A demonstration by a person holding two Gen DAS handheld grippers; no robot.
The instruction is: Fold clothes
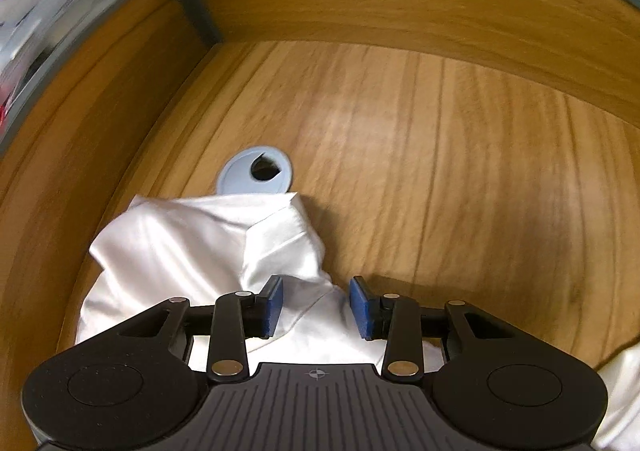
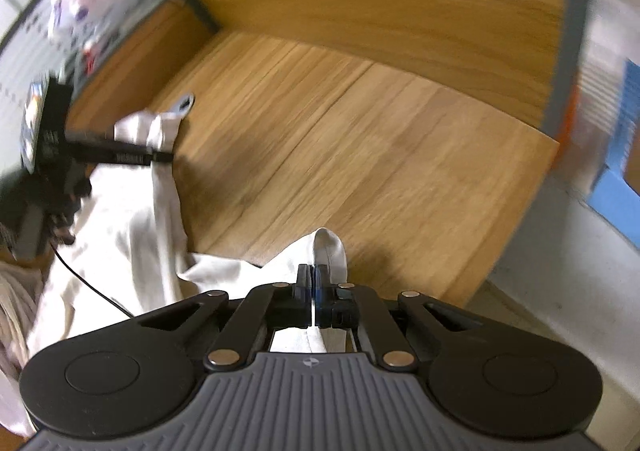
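The wooden desk (image 1: 440, 155) takes most of both views. It has a light brown grain, and low wooden walls stand along its back and its left side; these two walls meet in a corner where a dark grey post (image 1: 196, 7) rises.

On the desk lies the white garment (image 1: 192, 251), which is the thing to be folded. It occupies the left and the near part of the surface, crumpled and with several folds. In the left wrist view its far edge touches a round grey cable grommet (image 1: 256, 171) set into the desk, and it covers the near rim of this grommet. In the right wrist view the same cloth (image 2: 132, 235) stretches from the grommet toward the camera, and one narrow part of it rises in a small peak at the near middle.

The right gripper (image 2: 312, 283) has its jaws pressed together, and the raised peak of the white garment is pinched between them; the cloth stands up just beyond the pads.

The left gripper (image 1: 316, 307) is partly open. Its blue pads (image 1: 274, 303) stand apart, one on each side of a ridge of the garment, and a gap shows between the pads and the cloth, so it does not grip it. In the right wrist view this left gripper appears at the left edge, dark and blurred, above the cloth.

A thin black cable (image 2: 92, 287) runs across the cloth at the lower left.
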